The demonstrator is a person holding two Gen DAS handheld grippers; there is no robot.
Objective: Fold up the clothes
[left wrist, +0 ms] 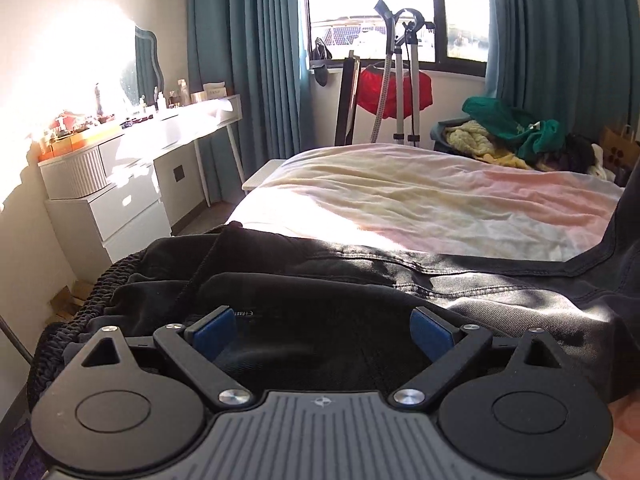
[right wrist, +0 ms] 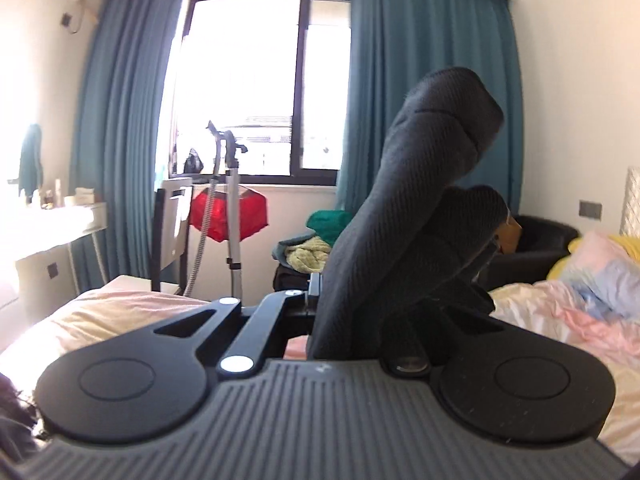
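Hard daylight, blown-out highlights — fisheye curve on both my views

Sun pours through the window (right wrist: 244, 80), bleaching the glass and glaring off the wall by the dresser (left wrist: 100, 176); my black trousers (left wrist: 304, 280) sit in deep shadow, curtains (right wrist: 432, 80) bow at the edges — corners vignette dark, near cloth slightly soft.

a garment (left wrist: 360, 276) lies across the near edge of a bed (left wrist: 420, 200), under the left gripper (left wrist: 324, 330). a dresser (left wrist: 120, 184) stands left of the bed; a clothes pile (left wrist: 516, 136) sits beyond its far right corner, a stand (left wrist: 404, 80) before the window (left wrist: 376, 8) behind.
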